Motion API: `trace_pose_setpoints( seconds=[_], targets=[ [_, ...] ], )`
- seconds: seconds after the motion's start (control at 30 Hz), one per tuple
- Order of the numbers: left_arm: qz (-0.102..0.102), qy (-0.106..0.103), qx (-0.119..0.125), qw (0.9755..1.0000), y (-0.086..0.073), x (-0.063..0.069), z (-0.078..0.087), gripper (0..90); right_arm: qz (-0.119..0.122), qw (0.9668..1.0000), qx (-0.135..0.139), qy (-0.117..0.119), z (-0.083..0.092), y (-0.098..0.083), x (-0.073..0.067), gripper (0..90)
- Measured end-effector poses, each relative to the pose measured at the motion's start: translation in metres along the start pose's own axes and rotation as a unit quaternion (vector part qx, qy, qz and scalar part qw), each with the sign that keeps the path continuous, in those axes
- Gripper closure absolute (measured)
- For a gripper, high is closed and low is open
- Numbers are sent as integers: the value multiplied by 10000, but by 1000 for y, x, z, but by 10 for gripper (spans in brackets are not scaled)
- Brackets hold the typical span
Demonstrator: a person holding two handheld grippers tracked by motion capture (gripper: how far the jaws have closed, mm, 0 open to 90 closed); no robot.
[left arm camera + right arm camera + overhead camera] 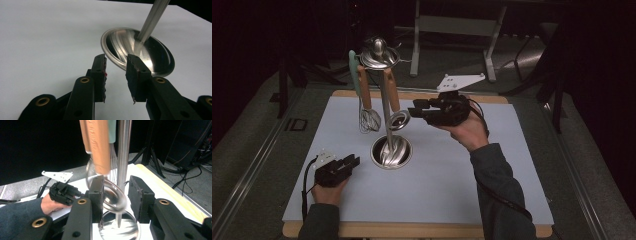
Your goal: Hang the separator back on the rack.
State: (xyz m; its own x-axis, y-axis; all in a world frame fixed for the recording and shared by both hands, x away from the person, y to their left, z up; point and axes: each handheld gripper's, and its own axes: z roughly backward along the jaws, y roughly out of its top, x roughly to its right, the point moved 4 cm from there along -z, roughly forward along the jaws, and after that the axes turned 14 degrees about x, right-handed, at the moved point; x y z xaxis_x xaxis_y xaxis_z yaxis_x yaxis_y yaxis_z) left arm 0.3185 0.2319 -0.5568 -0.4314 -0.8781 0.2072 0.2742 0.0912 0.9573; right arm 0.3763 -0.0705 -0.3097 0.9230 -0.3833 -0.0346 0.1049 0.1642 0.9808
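A steel utensil stand [385, 107] rises from a round base [391, 151] on the white mat. From its top disc [379, 55] hang a balloon whisk [369, 120], a teal-handled utensil [353, 70] and a wooden-handled spiral whisk [398, 120]. My right gripper [414, 111] is held level at the coil, open. In the right gripper view the coil [113, 196] sits between the parted jaws of this gripper [116, 187], close to the left one, below the wooden handle [100, 145]. My left gripper [353, 161] rests on the mat left of the base, open and holding nothing [116, 65], facing the base [150, 55].
The mat lies on a wooden board [412, 230] with a raised edge. Behind the table stand a white frame [452, 25] and dark stands. Cables lie on the floor to the right [192, 177]. The left hand's gripper [62, 192] shows beyond the stand's pole [124, 152].
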Motion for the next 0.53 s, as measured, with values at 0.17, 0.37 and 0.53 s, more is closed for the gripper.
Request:
trace_pose_setpoints(
  seconds=[0.17, 0.37, 0.53],
  targets=[
    [2, 2, 0, 10000, 0, 0, 0, 695, -24, 10000, -53, -75, 4, -7, 4, 638],
    [10, 10, 4, 10000, 0, 0, 0, 695, -117, 9997, -124, -171, 10, -22, 12, 627],
    [6, 7, -9, 10000, 0, 0, 0, 695, -249, 9991, -195, -294, 16, -36, 19, 597]
  ],
)
